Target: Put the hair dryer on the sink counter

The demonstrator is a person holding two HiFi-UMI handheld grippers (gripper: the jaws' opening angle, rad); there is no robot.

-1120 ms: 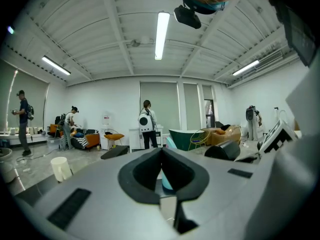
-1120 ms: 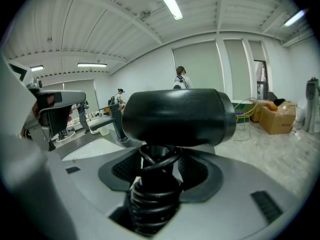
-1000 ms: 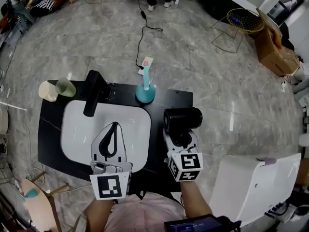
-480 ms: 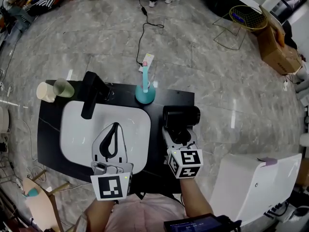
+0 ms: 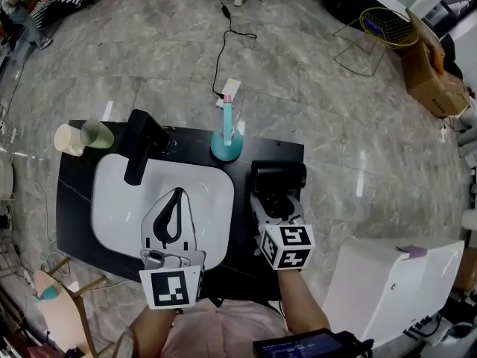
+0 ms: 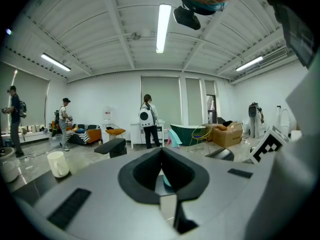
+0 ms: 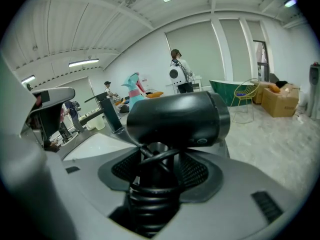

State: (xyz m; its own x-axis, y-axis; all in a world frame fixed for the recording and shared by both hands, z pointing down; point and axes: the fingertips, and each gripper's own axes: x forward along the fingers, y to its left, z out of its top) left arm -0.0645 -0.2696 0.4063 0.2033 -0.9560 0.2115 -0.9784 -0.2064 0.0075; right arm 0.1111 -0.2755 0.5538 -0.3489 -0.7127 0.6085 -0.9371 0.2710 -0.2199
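Note:
The black hair dryer [image 5: 279, 177] hangs over the right end of the black sink counter [image 5: 78, 230], barrel lying crosswise. My right gripper [image 5: 276, 203] is shut on its handle just below the barrel. In the right gripper view the hair dryer [image 7: 175, 119] fills the middle, and its handle, wrapped in coiled cord, sits between the jaws of the right gripper [image 7: 157, 156]. My left gripper [image 5: 177, 194] hovers over the white basin [image 5: 119, 200], shut and empty. In the left gripper view the tips of the left gripper [image 6: 161, 151] meet.
A black faucet [image 5: 141, 146] stands behind the basin. Two cups [image 5: 82, 136] sit at the counter's far left corner. A teal toothbrush holder [image 5: 226, 145] stands just left of the dryer. A white appliance [image 5: 395, 289] is at the right, and a cable [image 5: 222, 43] lies on the floor.
My right gripper has carried the hair dryer slightly left, so that its barrel lies over the counter's right end. The left gripper has stayed over the basin.

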